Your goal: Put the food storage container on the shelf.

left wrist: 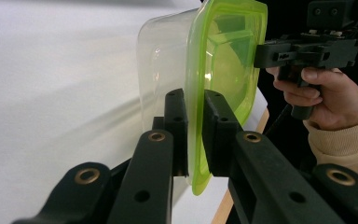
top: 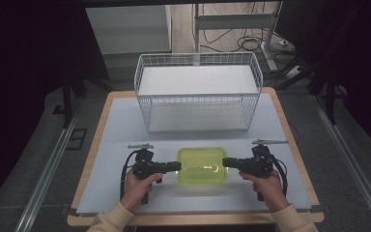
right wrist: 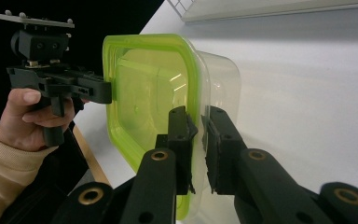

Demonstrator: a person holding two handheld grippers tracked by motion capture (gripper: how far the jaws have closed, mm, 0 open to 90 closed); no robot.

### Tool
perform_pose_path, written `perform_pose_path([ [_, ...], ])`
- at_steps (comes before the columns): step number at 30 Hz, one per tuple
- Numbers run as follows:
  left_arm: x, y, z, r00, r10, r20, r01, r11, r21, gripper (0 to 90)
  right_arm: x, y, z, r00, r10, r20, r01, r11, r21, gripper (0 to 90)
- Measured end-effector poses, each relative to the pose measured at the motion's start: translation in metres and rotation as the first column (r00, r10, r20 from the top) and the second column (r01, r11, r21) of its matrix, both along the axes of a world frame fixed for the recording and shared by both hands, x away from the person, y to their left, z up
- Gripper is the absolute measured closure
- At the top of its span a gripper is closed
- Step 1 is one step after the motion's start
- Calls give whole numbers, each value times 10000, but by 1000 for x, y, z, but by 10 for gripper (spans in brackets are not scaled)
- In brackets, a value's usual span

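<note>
A clear plastic container with a lime-green lid (top: pixel 202 165) is near the front middle of the white table top (top: pixel 121 130). My left gripper (top: pixel 178 166) is shut on the left edge of its lid and my right gripper (top: pixel 224 162) on the right edge. In the left gripper view the green rim (left wrist: pixel 223 60) passes between the black jaws of the left gripper (left wrist: pixel 196 130), and the right gripper (left wrist: pixel 307 51) holds the far side. In the right gripper view the right gripper (right wrist: pixel 199 140) pinches the rim of the container (right wrist: pixel 144 93). Whether the container rests on the table I cannot tell.
A white wire basket (top: pixel 198 92), empty, stands behind the container at the back of the table. Bare table top lies to the left and right of the hands. The wooden table edge (top: pixel 193 218) runs just in front of the wrists.
</note>
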State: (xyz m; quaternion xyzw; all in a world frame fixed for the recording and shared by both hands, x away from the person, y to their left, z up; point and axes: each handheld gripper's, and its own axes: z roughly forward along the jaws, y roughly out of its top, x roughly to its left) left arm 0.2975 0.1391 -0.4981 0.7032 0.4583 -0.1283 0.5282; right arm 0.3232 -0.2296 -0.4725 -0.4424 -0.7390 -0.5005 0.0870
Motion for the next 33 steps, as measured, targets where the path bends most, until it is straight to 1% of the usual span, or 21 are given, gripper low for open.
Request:
perform_pose_path([
  [5, 0, 0, 3, 10000, 20, 82, -20, 10000, -27, 819, -1, 0, 3, 9999, -23, 109, 23, 10000, 18, 811],
  [7, -1, 0, 4, 10000, 83, 26, -83, 9999, -124, 819, -1, 1, 5, 9998, -15, 180, 15, 10000, 16, 811],
  [9, -2, 1, 6, 9999, 46, 104, -45, 9999, -99, 819, -2, 1, 7, 9997, -26, 226, 25, 10000, 36, 811],
  [12, -2, 3, 8, 9999, 81, 143, -79, 9998, -174, 819, -2, 2, 10, 9995, 22, 305, -23, 10000, 37, 811],
  [13, -2, 3, 8, 9998, 75, 157, -73, 9998, -164, 819, -2, 4, 12, 9991, 61, 415, -60, 10000, -21, 811],
  [16, 0, 6, 10, 9998, 43, 188, -40, 9999, -165, 819, -2, 6, 15, 9987, 80, 505, -76, 9999, -66, 811],
  [19, 1, 7, 16, 9995, 84, 313, -78, 9998, -165, 818, 0, 7, 22, 9973, 76, 737, -70, 9999, -86, 811],
  [20, 1, 7, 18, 9993, 119, 361, -113, 9998, -155, 818, 0, 7, 22, 9973, 76, 737, -70, 9999, -86, 811],
  [21, 2, 8, 23, 9989, 115, 454, -107, 9998, -176, 818, 1, 8, 25, 9965, 67, 833, -62, 10000, -68, 811],
  [22, 2, 8, 23, 9989, 115, 454, -107, 9998, -176, 818, 1, 8, 25, 9965, 67, 833, -62, 10000, -68, 811],
  [26, 4, 9, 34, 9976, 123, 679, -115, 9999, -122, 818, 3, 9, 34, 9942, 75, 1070, -77, 10000, 7, 811],
  [27, 6, 8, 40, 9968, 118, 793, -112, 9999, -89, 818, 4, 9, 39, 9933, 61, 1150, -66, 10000, 42, 811],
  [28, 6, 8, 40, 9968, 118, 793, -112, 9999, -89, 818, 4, 9, 39, 9933, 61, 1150, -66, 10000, 42, 811],
  [29, 7, 8, 43, 9962, 122, 857, -116, 9999, -73, 818, 5, 9, 42, 9923, 39, 1234, -46, 10000, 57, 811],
  [33, 10, 7, 50, 9952, 125, 970, -122, 9999, -37, 818, 6, 8, 48, 9914, -24, 1307, 5, 9999, 144, 811],
])
